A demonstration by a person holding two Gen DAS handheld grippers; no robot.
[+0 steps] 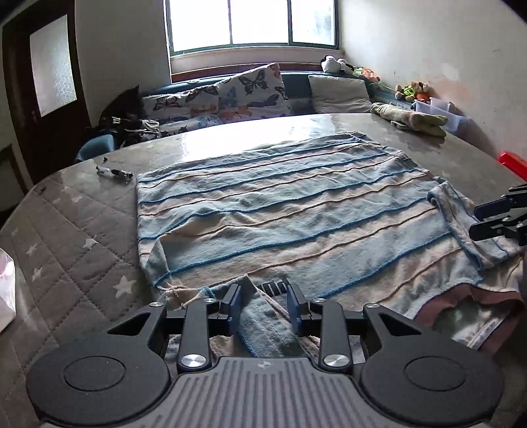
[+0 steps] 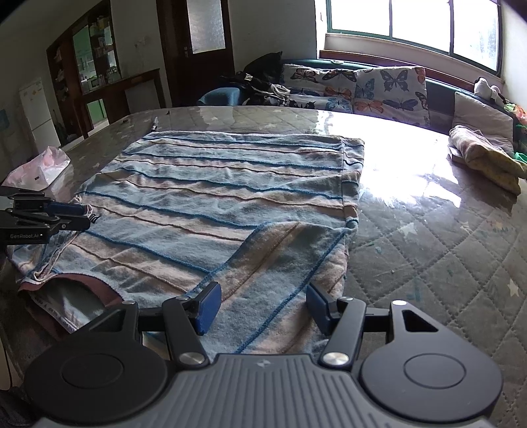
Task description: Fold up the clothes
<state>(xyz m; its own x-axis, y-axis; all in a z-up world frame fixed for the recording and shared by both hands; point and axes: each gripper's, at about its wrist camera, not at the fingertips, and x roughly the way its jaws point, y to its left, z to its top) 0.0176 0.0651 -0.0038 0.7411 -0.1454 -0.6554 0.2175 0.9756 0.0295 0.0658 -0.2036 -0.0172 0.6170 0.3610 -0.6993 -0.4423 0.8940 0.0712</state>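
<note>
Left wrist view: The striped garment (image 1: 283,210), blue and beige with raised seams, lies spread flat on the quilted table cover (image 1: 75,237), which bears white stars under a glossy clear sheet. The left gripper (image 1: 263,304) sits at the garment's near edge. A folded strip of the fabric rises between its blue pads (image 1: 234,307), and a small gap shows beside the other pad, so whether the cloth is pinched cannot be told from this view. A pen-like object (image 1: 113,173) lies on the table just off the garment's far left corner. A rolled yellowish cloth (image 1: 411,118) rests near the table's far right corner. Butterfly-print cushions (image 1: 243,90) line the bench under the window (image 1: 252,23). The right gripper (image 1: 494,220) enters from the right edge over a turned-up sleeve.

Right wrist view: The right gripper (image 2: 260,309) stands released, jaws apart above a folded-over corner of the garment (image 2: 210,197), pads clear of the cloth. The left gripper (image 2: 66,215) appears at the left edge, its jaws nearly together on the garment's edge. A pink-and-white bag (image 2: 39,171) sits beyond it on the table.
</note>
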